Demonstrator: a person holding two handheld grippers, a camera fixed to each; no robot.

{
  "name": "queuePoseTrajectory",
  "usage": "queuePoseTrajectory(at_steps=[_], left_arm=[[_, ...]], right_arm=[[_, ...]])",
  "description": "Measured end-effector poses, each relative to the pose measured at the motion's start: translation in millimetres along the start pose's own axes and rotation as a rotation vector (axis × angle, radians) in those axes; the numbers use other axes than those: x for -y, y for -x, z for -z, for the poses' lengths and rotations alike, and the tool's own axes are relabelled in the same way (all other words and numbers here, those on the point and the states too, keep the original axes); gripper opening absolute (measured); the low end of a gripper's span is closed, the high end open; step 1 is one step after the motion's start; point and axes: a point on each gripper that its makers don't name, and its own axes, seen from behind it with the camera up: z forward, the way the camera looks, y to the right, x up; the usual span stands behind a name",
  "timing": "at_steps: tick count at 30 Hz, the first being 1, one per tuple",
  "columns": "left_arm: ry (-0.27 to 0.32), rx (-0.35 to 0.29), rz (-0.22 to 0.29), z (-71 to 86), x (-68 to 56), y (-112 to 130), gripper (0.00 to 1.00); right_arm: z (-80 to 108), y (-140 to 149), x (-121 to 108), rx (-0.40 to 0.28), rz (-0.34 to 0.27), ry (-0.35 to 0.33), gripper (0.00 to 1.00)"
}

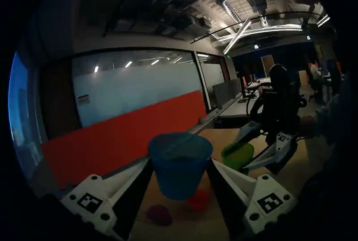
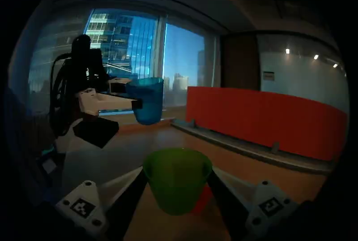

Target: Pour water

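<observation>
The left gripper (image 1: 180, 171) is closed on a blue translucent plastic cup (image 1: 180, 160), and the right gripper (image 2: 177, 180) on a green translucent plastic cup (image 2: 177, 174) (rims apart). Tipping before the rims align would likely spill water onto the wooden table (image 2: 250, 169).

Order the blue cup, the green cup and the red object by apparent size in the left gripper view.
1. blue cup, nearest the camera
2. green cup, farther off
3. red object, partly hidden

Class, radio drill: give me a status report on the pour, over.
Left gripper shut on blue cup. Right gripper shut on green cup. Cups apart, not pouring. Small red object, purple object on table below.
</observation>
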Motion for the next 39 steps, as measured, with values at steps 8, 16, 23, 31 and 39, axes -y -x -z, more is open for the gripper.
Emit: queuePoseTrajectory(at_steps=[8,16,23,31,39], left_arm=[[-0.016,-0.013,-0.081,-3.4,0.8,-16.9,0.82],[-0.057,-0.023,-0.199,-5.6,9.3,-36.6,0.83],[-0.077,-0.023,-0.298,-6.7,12.5,-49.9,0.83],[-0.096,-0.019,-0.41,-7.0,12.1,-60.1,0.83],[-0.117,-0.01,-0.507,-4.8,12.4,-67.6,0.83]], right_arm=[[-7.8,0.4,12.2,-0.004,-0.004,-0.032,0.91],[-14.8,-0.6,26.1,-0.008,-0.011,-0.067,0.91],[-20.6,-0.1,35.9,-0.011,-0.016,-0.093,0.91],[-28.0,-0.6,45.9,-0.014,-0.021,-0.118,0.91],[-33.8,-0.6,52.6,-0.013,-0.024,-0.136,0.91]])
